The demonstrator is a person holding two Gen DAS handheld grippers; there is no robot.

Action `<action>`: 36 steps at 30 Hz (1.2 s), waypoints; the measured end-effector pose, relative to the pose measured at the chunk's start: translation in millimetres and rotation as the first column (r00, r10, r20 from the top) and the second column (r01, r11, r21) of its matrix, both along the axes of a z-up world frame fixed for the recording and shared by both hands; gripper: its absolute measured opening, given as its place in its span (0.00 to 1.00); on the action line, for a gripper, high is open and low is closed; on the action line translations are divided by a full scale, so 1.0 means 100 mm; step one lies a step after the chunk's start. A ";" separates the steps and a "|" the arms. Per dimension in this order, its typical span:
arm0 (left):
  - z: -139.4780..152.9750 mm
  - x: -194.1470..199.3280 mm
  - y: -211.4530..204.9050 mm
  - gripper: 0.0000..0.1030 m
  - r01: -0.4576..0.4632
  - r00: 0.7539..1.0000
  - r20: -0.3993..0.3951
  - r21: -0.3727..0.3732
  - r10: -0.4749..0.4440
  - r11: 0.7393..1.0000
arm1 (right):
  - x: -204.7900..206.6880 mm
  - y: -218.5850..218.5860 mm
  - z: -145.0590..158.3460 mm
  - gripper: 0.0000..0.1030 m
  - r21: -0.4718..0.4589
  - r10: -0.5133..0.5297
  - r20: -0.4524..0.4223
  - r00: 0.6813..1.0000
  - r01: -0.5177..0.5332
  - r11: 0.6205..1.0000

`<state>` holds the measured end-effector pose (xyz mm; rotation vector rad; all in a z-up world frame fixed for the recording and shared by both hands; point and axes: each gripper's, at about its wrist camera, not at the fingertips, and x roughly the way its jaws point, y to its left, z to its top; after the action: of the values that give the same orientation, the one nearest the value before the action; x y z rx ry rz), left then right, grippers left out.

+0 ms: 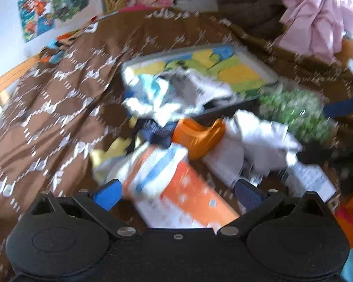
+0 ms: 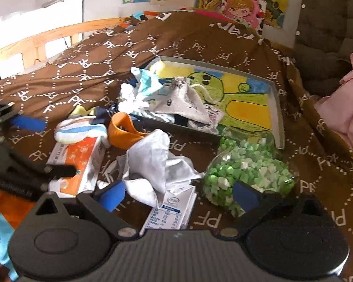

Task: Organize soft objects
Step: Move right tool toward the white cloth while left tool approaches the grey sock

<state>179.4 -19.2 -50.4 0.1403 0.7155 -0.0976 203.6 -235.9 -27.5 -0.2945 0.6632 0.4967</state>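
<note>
Left gripper (image 1: pixel 176 193) spread wide, empty, over striped sock (image 1: pixel 150 171) at lower centre. Right gripper (image 2: pixel 178 196) spread wide, empty, left finger touching white cloth (image 2: pixel 150 166), crumpled, no clear axis.

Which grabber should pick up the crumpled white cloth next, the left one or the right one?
Probably the right. The right gripper is open, with the white cloth lying just ahead between its fingers. The left gripper, also open, faces the striped sock and orange box, with the cloth off to its side.
</note>
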 end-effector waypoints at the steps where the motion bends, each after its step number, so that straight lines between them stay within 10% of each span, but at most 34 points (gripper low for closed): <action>1: 0.00 0.04 -0.01 0.99 0.031 1.000 0.006 -0.005 -0.031 1.000 | -0.01 0.01 0.00 0.96 -0.007 0.009 0.005 1.000 -0.009 1.000; 15: -0.19 0.37 0.00 0.99 0.439 0.899 0.029 -0.059 -0.438 0.897 | -0.02 0.18 -0.17 0.84 -0.174 0.126 0.054 0.991 -0.115 0.978; 27: -0.38 0.41 -0.24 0.90 0.551 0.835 -0.008 -0.009 -0.551 0.835 | 0.02 0.31 -0.31 0.73 -0.263 0.178 0.100 0.979 -0.147 0.954; 36: -0.42 0.51 -0.24 0.79 0.528 0.848 -0.016 -0.051 -0.529 0.848 | 0.10 0.41 -0.38 0.54 -0.266 0.165 0.096 0.982 -0.134 0.955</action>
<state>230.8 -43.1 -92.6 0.2932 0.6879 -0.6483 213.8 -195.2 -65.9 -0.6197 0.5932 0.5339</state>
